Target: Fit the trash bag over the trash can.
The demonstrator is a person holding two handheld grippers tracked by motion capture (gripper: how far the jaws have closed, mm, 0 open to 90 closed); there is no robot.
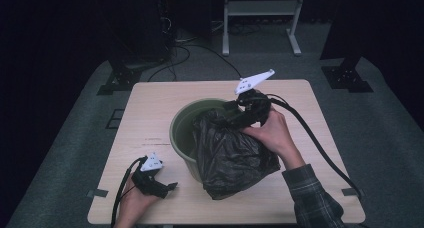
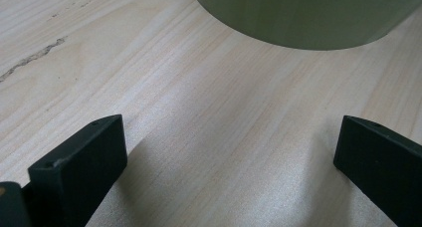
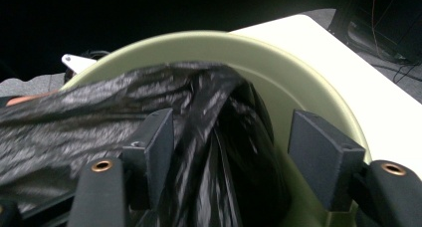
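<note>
A pale green bin (image 1: 181,123) stands mid-table with a black plastic bag (image 1: 230,155) draped over its near right rim and down its side. My right gripper (image 1: 236,113) reaches over the bin's far right edge. In the right gripper view its jaws (image 3: 234,142) stand apart, with a bunched fold of the bag (image 3: 74,112) between them; the fold lies against the left jaw, clear of the right one, and the bin's rim (image 3: 278,57) curves behind. My left gripper (image 1: 167,187) rests low on the table at the front left. Open and empty, this left gripper (image 2: 231,152) faces the bin's base (image 2: 308,13).
The wooden table (image 1: 150,100) has bare room on the left and at the back. The right gripper's thick cable (image 1: 320,148) trails across the table's right side. Beyond the table are stand feet (image 1: 120,80) and a white frame (image 1: 260,18) on dark floor.
</note>
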